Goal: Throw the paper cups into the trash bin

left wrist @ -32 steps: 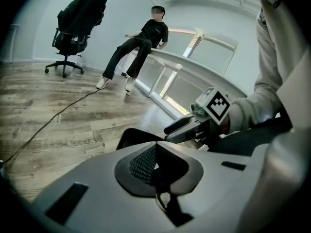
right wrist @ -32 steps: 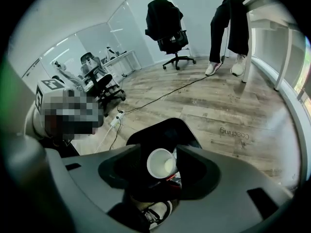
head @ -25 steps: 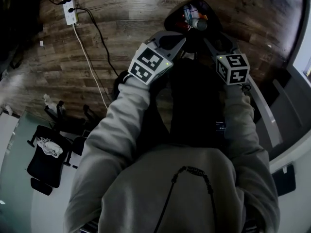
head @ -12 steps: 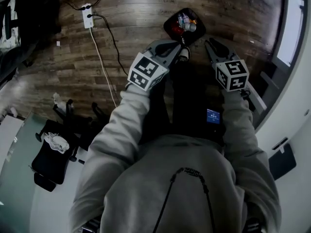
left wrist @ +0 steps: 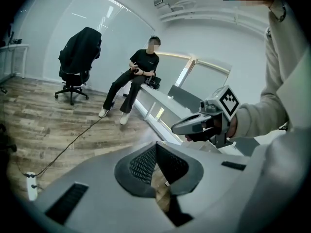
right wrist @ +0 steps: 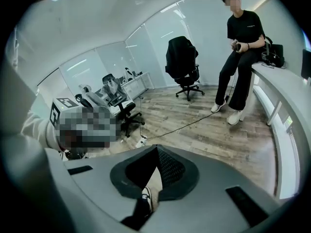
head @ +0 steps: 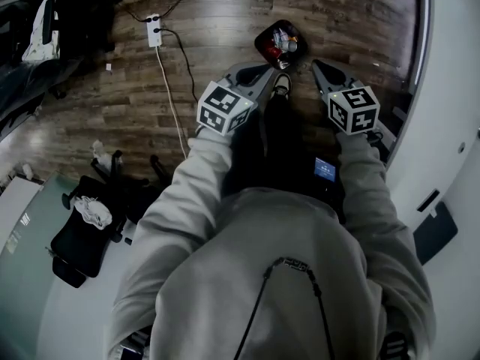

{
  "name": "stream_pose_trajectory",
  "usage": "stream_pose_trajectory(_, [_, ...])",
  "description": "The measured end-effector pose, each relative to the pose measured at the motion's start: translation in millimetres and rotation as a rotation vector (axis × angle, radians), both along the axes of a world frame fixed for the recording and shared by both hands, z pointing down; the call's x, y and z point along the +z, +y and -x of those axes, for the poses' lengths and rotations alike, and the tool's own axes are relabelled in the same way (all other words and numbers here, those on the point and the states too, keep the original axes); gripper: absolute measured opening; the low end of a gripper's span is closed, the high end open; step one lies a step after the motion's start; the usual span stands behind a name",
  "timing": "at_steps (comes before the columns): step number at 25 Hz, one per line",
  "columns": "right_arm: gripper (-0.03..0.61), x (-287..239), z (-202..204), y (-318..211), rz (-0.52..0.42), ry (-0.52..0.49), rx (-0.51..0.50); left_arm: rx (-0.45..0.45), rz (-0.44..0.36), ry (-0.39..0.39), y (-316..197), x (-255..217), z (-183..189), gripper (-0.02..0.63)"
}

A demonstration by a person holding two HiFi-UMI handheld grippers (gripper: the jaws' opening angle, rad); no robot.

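Observation:
The dark trash bin (head: pixel 264 39) stands on the wooden floor far below, at the top middle of the head view. A pale paper cup (head: pixel 289 46) lies inside it among coloured rubbish. My left gripper (head: pixel 271 72) and right gripper (head: pixel 316 67) hang high above the floor, just short of the bin in that view. The left gripper (left wrist: pixel 155 144) has its jaws together and holds nothing. The right gripper (right wrist: pixel 156 149) is shut too; its jaws have just been closing with nothing between them. It also shows from the side, as the right gripper (left wrist: pixel 178 128) in the left gripper view.
A white power strip (head: pixel 154 30) and its cable (head: pixel 172 103) lie on the floor at left. A dark office chair (head: pixel 79 235) stands at lower left. A person (left wrist: pixel 133 81) sits on a white ledge (left wrist: pixel 160 106) near another chair (left wrist: pixel 77 57). My shoe (head: pixel 283 85) shows beneath the grippers.
Both grippers have risen well away from the bin, which now looks smaller and farther below. More of the floor and the room shows around it.

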State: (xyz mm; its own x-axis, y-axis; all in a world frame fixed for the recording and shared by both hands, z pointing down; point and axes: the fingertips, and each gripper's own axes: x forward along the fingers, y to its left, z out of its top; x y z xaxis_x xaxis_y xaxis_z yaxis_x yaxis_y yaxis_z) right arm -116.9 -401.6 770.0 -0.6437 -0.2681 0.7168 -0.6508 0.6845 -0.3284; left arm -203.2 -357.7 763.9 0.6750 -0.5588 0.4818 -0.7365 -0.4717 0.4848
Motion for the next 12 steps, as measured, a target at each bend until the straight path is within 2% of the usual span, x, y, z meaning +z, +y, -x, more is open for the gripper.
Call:
stream_pose_trajectory(6, [0.019,-43,5,3,-0.053,-0.036,-0.01,-0.015,-0.06,-0.021,1,-38,0,-0.005])
stream_pose_trajectory(12, [0.02,-131,23,-8,-0.165,-0.1,-0.043,-0.011,-0.188,-0.055,-24,-123,11,-0.005])
